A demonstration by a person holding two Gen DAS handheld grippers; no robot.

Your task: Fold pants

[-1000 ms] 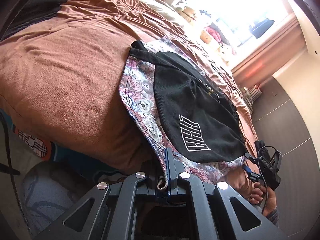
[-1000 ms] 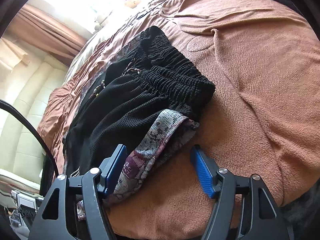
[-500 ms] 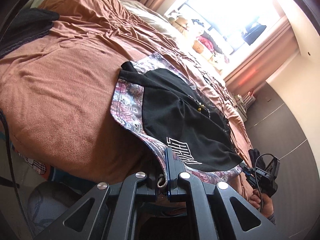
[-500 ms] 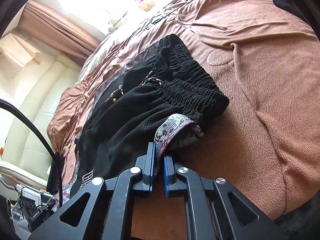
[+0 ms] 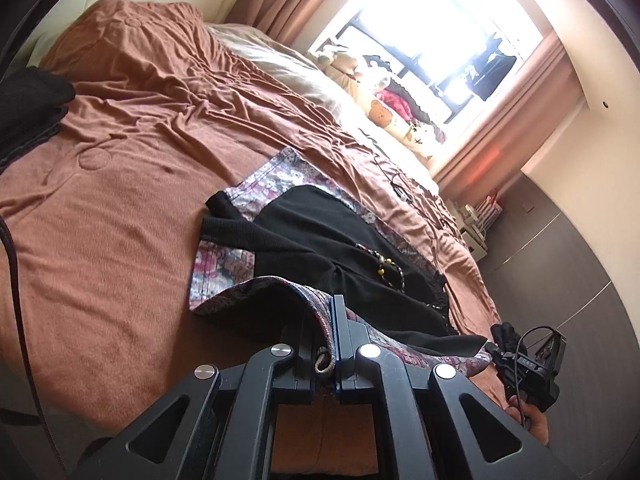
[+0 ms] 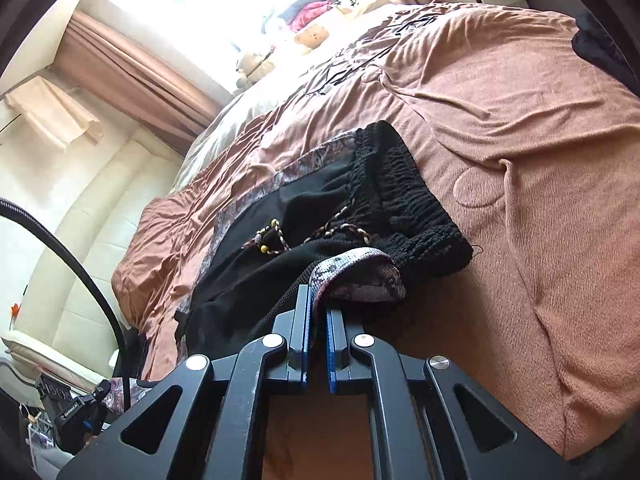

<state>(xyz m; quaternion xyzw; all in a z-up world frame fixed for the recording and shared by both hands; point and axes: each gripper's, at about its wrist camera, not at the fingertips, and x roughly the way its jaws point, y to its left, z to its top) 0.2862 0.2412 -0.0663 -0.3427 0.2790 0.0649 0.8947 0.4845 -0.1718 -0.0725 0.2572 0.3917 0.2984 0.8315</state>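
Containers: I see none on the bed [image 5: 100, 240]; the pants [image 5: 320, 240] lie directly on its brown cover.
Where the pants are: near the front edge of the bed, between my two claws, with the near edge lifted off the cover at both ends.
Look of the pants: black fabric with a wide border in a grey and pink pattern; the waistband [image 6: 404, 196] is black and gathered, and a braided drawstring [image 6: 276, 236] with small beads lies on top of the black part.
Long axis: in the left wrist view the pants run from the patterned hem at the left to the waist at the right, roughly along the front edge of the bed. In the right wrist view the waistband points toward the right and the legs go away to the lower left.
Left claw [image 5: 332, 320]: my jaws are closed tight on the patterned hem, which rises from the cover in a fold up to the pads.
Right claw [image 6: 316, 320]: my jaws are pressed together on the patterned edge just beside the waistband; a small loop of this fabric stands up in front of the pads.
Other things: a dark garment [image 5: 28, 108] lies at the far left of the bed, well apart from the pants; soft toys [image 5: 384, 112] sit by the window.
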